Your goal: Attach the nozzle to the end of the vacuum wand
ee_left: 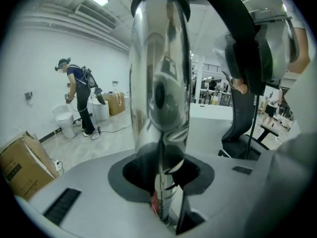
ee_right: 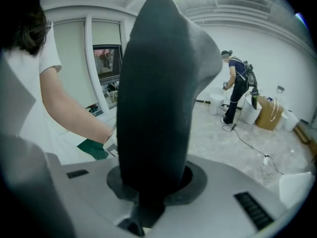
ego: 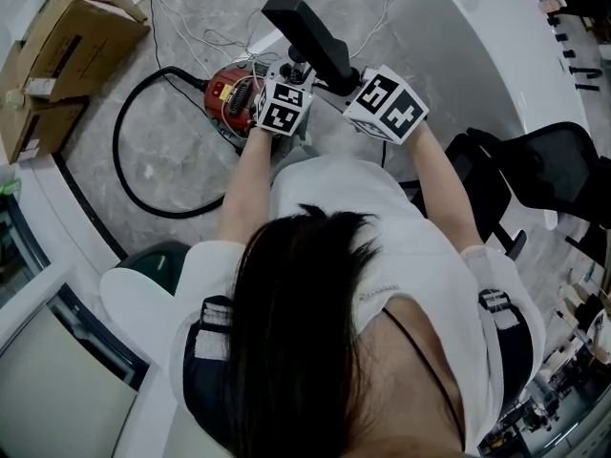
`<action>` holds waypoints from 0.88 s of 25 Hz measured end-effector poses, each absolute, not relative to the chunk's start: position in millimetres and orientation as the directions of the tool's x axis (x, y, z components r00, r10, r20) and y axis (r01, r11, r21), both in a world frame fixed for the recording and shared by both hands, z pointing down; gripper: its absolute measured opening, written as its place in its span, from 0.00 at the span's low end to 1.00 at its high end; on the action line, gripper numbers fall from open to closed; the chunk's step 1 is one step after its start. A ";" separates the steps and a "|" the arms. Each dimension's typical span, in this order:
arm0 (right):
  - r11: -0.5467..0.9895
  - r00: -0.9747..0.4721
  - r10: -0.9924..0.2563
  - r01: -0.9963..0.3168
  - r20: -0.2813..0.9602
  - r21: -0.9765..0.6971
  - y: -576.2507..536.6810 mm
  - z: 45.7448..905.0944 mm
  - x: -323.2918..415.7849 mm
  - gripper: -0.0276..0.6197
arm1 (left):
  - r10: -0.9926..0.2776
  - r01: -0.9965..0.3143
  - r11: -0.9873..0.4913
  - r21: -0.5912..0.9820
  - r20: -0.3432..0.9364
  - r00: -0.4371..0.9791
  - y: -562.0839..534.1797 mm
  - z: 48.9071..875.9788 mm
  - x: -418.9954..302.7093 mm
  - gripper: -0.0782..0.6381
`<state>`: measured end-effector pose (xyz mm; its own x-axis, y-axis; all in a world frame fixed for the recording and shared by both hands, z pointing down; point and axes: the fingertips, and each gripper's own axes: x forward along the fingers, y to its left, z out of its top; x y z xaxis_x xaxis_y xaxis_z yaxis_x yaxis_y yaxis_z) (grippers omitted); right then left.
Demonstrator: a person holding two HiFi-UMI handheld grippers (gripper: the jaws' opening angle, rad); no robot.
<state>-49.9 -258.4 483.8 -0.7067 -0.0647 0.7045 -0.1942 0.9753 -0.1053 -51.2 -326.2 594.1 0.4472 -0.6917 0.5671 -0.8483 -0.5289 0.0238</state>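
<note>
Holding wand point(ee_left: 159, 83), nozzle point(ee_right: 158, 108), ends prob. joined

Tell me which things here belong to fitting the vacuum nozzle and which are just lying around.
For the job: nozzle, chrome wand, red vacuum cleaner, black hose.
Lying about: cardboard box, office chair.

Chrome wand point(ee_left: 159, 73) in the head view almost wholly behind the marker cubes point(ego: 284, 105); nozzle point(ego: 307, 29) base likewise.
</note>
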 end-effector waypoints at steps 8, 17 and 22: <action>0.970 -0.682 -0.097 -0.227 0.725 -0.084 -260.6 481.4 -49.0 0.15 | -0.704 -0.858 -0.511 0.059 0.544 0.457 -325.0 594.2 -55.1 0.27; 0.970 -0.690 -0.108 -0.230 0.716 -0.075 -260.6 482.5 -45.2 0.15 | -0.712 -0.862 -0.500 0.084 0.527 0.464 -319.8 589.0 -55.2 0.27; 0.969 -0.692 -0.117 -0.237 0.712 -0.071 -262.5 482.4 -45.9 0.16 | -0.710 -0.865 -0.490 0.113 0.524 0.471 -317.1 590.3 -61.6 0.36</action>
<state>-45.9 -262.5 482.4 -0.6921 -0.1170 0.7122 -0.2369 0.9689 -0.0710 -61.6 -317.1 590.3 0.4706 -0.7097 0.5242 -0.8645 -0.4898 0.1129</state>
